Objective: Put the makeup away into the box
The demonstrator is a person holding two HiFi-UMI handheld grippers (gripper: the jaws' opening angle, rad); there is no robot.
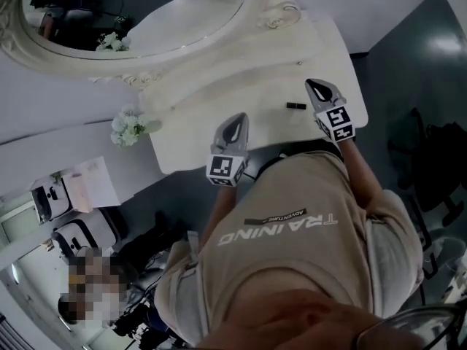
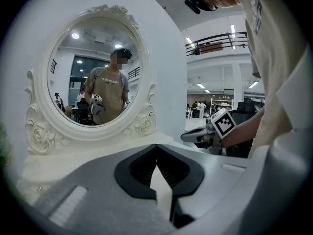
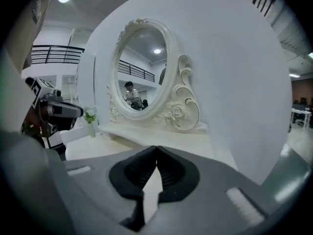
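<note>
Head view: left gripper (image 1: 239, 119) and right gripper (image 1: 314, 84), jaws pressed together, empty, above white vanity table (image 1: 219, 93). Small dark item (image 1: 295, 106), probably makeup, centre-right beside right gripper. No box visible. Step: reach. Next: spread jaws, straddle item.

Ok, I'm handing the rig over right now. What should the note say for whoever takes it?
Left gripper: shut and empty, over the near edge of the white dressing table.
Right gripper: shut and empty, over the table's right part.
Things: one small black item lies on the table top just left of the right gripper; it is too small to identify. A vase of flowers stands at the table's left end. No box shows in any view.
Done: nothing seen put away.
Left: find the box, pick up the black item, probably with the right gripper, and put it in.
</note>
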